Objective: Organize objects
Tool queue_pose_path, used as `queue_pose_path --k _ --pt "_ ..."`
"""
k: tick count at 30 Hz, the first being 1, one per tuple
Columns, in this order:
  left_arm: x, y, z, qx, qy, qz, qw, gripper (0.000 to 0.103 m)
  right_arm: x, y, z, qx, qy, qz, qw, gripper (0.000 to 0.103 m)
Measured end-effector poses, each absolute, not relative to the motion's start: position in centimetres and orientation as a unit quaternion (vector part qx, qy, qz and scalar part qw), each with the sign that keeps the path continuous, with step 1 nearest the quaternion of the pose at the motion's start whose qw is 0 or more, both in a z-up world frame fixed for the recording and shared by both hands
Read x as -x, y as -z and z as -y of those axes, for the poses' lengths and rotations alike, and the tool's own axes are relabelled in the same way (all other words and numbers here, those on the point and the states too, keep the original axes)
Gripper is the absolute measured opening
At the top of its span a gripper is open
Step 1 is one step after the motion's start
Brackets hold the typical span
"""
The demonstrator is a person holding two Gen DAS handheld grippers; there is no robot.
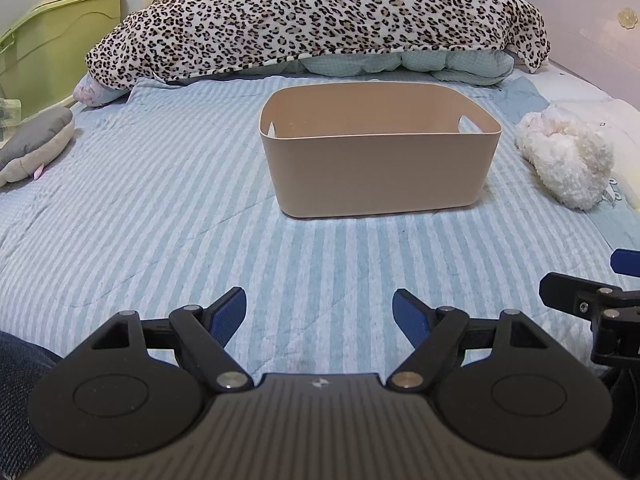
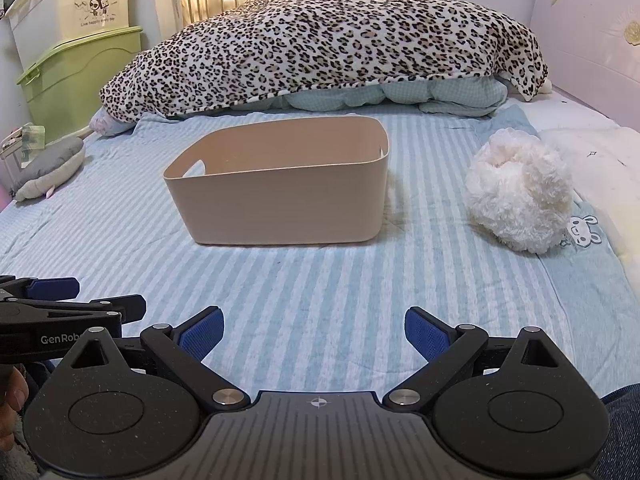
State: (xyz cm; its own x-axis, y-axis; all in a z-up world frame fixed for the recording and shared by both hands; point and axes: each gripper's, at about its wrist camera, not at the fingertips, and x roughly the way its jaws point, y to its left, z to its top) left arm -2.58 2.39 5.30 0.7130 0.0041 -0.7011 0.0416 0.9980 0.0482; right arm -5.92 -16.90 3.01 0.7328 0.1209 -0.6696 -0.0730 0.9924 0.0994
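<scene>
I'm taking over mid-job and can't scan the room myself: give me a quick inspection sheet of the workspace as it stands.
Surface: bed with blue-and-white striped sheet, flat, lightly wrinkled.
Job's things: beige plastic bin upright mid-bed, nothing visible inside; white fluffy plush toy right of it, apart; grey plush toy at the left edge.
Clutter: leopard-print blanket heaped over a quilt behind the bin.
Grippers: left gripper open, nothing between its fingers; right gripper open, nothing between its fingers; both short of the bin.
Cables: nothing seen.
Surroundings: stacked storage boxes at left, headboard at right.
</scene>
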Motion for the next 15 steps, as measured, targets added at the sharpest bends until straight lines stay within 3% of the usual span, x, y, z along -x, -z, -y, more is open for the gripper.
queue_pose_path --k 15 --pt "2.73 -5.15 -2.32 -0.027 0.01 -0.382 0.924 0.081 6.17 -2.97 16.86 -0.03 -0.053 -0.363 0.93 0.098"
